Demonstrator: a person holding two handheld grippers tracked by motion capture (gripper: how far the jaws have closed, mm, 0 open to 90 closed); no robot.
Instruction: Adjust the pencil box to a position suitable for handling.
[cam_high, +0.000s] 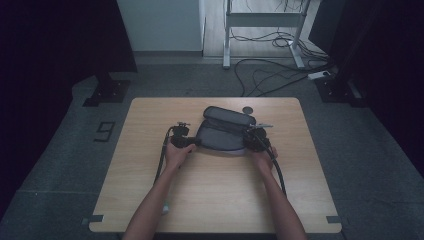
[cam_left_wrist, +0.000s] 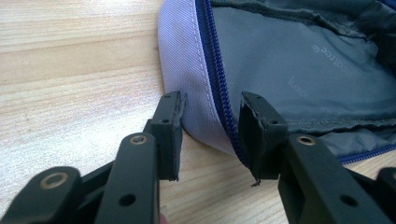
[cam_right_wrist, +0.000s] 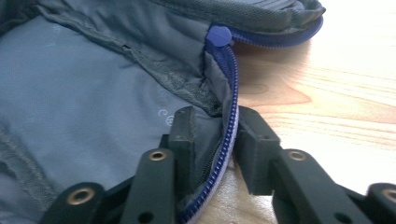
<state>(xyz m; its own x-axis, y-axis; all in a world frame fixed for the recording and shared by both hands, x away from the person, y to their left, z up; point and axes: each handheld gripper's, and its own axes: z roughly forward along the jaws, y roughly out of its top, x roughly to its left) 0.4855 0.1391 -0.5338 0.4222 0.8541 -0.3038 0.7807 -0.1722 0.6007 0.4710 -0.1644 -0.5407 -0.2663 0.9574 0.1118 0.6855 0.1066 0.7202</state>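
A grey zippered pouch (cam_high: 222, 131) lay open near the middle of the wooden bench (cam_high: 210, 200), its lid flap folded back toward the far side. The left hand-held gripper (cam_left_wrist: 211, 133) straddled the pouch's left rim, its jaws standing apart around the lilac edge and blue zipper (cam_left_wrist: 219, 93), seemingly not yet pinching. The right hand-held gripper (cam_right_wrist: 215, 140) had its jaws drawn close around the right rim, the zipper tape (cam_right_wrist: 229, 126) between them and apparently gripped. The blue slider (cam_right_wrist: 218, 35) sat at the far corner. So the unzipping looked finished and both rims were taken up; spreading or emptying the pouch probably remained.
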